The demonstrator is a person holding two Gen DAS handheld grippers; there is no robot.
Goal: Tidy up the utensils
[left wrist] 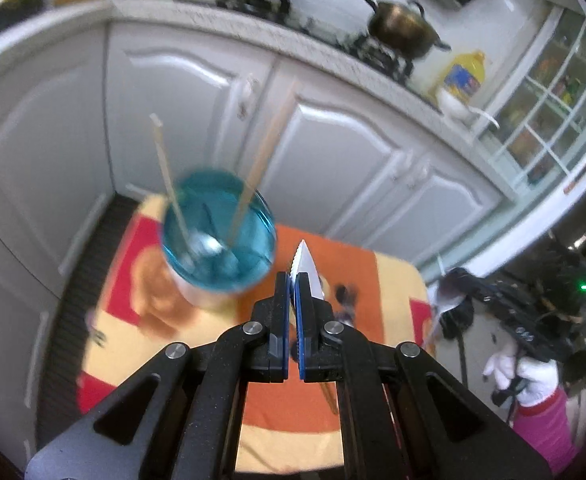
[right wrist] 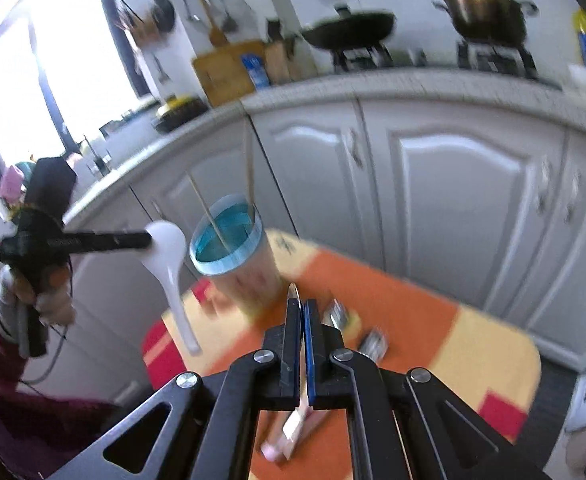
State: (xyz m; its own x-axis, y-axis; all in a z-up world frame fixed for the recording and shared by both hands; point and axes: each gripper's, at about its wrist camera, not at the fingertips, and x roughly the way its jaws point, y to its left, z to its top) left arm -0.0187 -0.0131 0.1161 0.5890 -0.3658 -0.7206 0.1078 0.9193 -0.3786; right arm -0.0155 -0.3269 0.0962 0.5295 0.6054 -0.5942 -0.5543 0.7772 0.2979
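On table (left wrist: 345, 264), blue cup (left wrist: 199, 294) holds two chopsticks (left wrist: 267, 152) | left hand-held gripper (left wrist: 293, 282) clamps knife (left wrist: 304, 258) | right hand-held gripper (right wrist: 301, 308) clamps utensil (right wrist: 293, 293)

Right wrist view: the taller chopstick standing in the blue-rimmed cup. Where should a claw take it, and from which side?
Take the chopstick on its bare shaft above the cup rim, coming in level from the side. It stands nearly upright against the far rim, so only that upper length is free; the rest sits inside the cup.
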